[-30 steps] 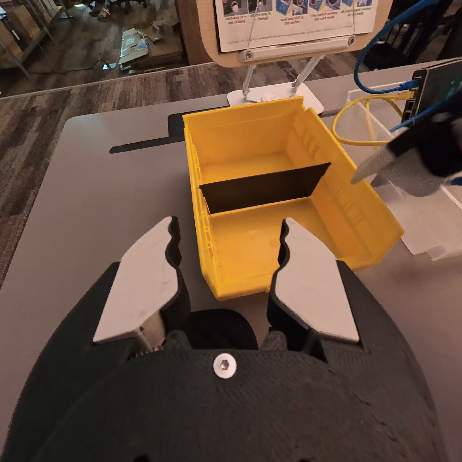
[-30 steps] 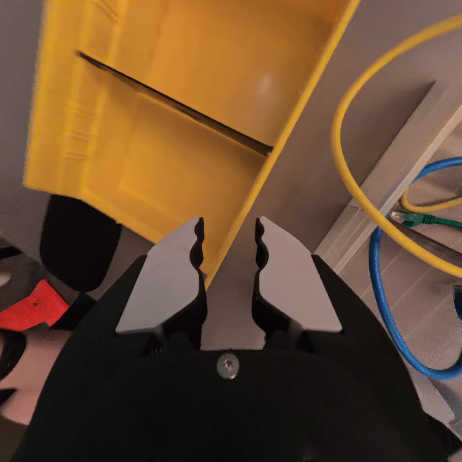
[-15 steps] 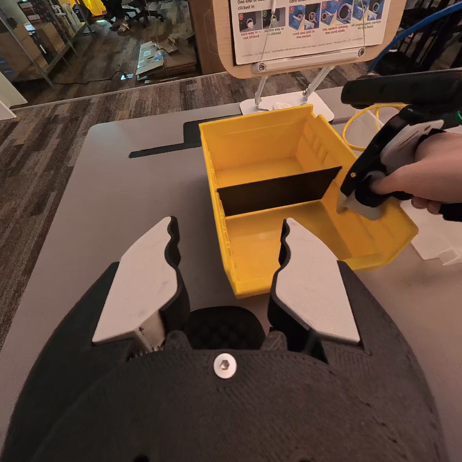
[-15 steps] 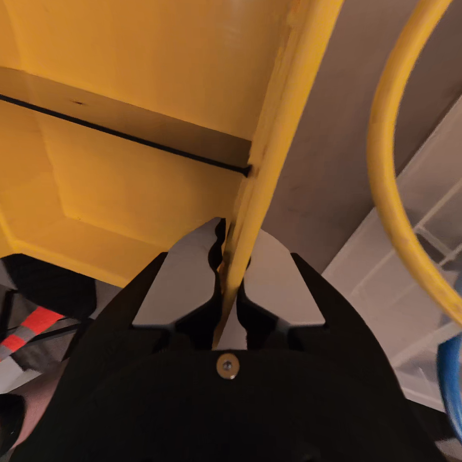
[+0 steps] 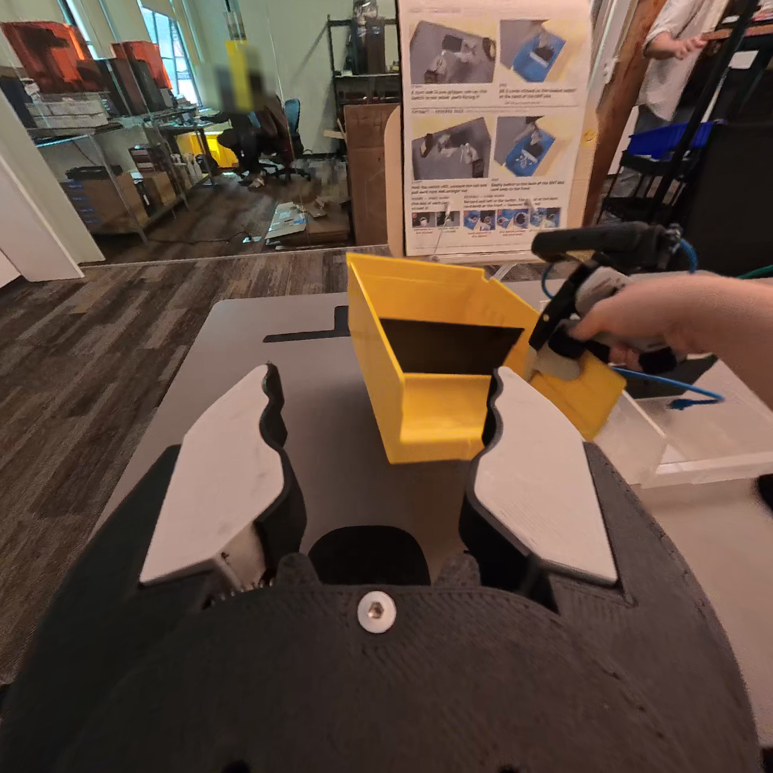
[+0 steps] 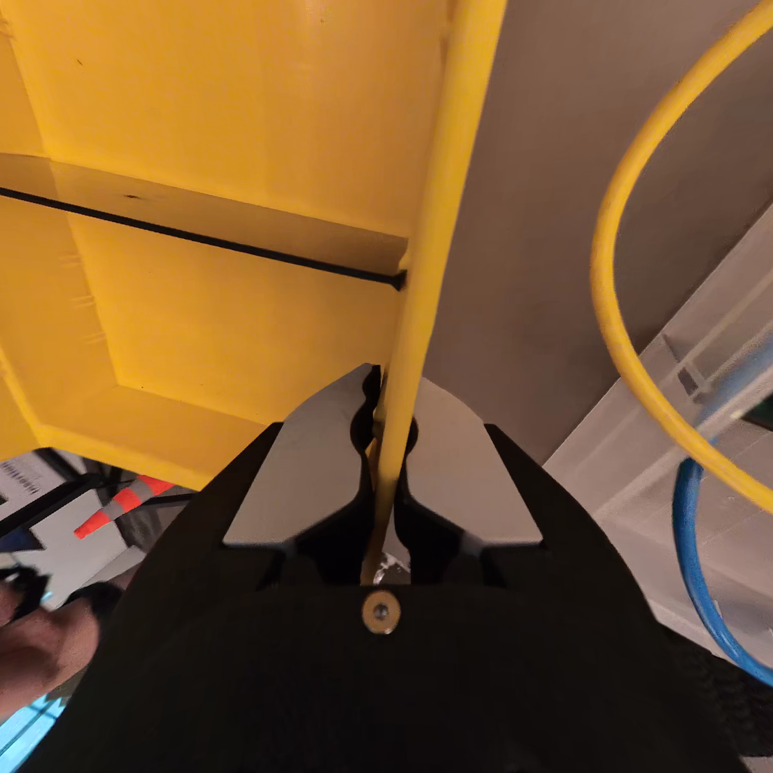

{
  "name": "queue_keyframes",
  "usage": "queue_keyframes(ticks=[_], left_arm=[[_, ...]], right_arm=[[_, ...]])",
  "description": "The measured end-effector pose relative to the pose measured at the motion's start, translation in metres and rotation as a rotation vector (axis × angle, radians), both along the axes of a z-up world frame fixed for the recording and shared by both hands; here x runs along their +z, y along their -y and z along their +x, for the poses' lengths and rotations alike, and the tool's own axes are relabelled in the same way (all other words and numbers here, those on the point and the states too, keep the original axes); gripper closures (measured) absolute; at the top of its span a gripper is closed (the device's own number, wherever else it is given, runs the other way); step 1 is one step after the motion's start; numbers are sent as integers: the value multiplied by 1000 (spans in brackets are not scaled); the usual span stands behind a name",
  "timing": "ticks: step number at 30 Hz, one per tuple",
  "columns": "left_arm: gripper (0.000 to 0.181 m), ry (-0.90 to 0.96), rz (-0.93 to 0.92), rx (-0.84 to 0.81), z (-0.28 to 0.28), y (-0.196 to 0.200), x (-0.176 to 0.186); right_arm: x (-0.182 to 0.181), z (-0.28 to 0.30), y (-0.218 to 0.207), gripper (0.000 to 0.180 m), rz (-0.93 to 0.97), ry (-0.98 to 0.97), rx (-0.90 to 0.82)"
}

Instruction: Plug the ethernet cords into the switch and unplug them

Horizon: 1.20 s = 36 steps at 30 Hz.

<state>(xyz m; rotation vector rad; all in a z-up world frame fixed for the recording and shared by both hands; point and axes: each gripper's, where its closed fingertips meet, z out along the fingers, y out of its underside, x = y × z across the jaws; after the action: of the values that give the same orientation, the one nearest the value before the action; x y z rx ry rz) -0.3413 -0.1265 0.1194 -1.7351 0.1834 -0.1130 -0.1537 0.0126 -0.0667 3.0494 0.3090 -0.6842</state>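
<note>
**Bin wall clamped, cords waiting beside it**

The yellow ethernet cord (image 6: 610, 293) loops just right of the yellow bin (image 6: 209, 104), over a clear tray (image 6: 711, 376) with a blue cord (image 6: 690, 564). Both look light and springy; I'd take them at the stiff plug, though no plug shows clearly here. My right gripper (image 6: 387, 418) has its fingers pinched on the bin's side wall. My left gripper (image 5: 380, 418) hangs over the bench (image 5: 251, 334), fingers wide apart, holding nothing.

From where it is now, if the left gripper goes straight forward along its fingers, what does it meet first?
Probably the yellow bin: its near front wall lies ahead of the open left gripper, slightly right of centre. Depth is unclear, so it might just pass on the bin's left.
</note>
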Motion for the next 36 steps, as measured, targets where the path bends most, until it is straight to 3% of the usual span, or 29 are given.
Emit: queue_keyframes(ticks=[4, 10, 15, 19, 25, 32, 36], left_arm=[[88, -10, 12, -43, 11, 11, 6], [86, -41, -29, -131, 39, 12, 0], [85, -65, -138, -226, 72, -4, -30], [84, -53, -262, -342, 116, -27, -71], [80, 140, -465, -582, 220, -56, -134], [74, 88, -686, -616, 302, -86, -186], [82, -87, -792, -544, 313, -100, -214]], right_arm=[[51, 9, -4, 176, 26, -97, -18], [136, 67, -8, 175, 128, -104, -59], [196, 143, 5, 175, 175, -142, -148], [223, 220, 23, 176, 215, -136, -255], [220, 346, 66, 176, 211, -100, -450], [173, 471, 122, 176, 143, -24, -644], [135, 517, 142, 175, 102, -4, -707]])
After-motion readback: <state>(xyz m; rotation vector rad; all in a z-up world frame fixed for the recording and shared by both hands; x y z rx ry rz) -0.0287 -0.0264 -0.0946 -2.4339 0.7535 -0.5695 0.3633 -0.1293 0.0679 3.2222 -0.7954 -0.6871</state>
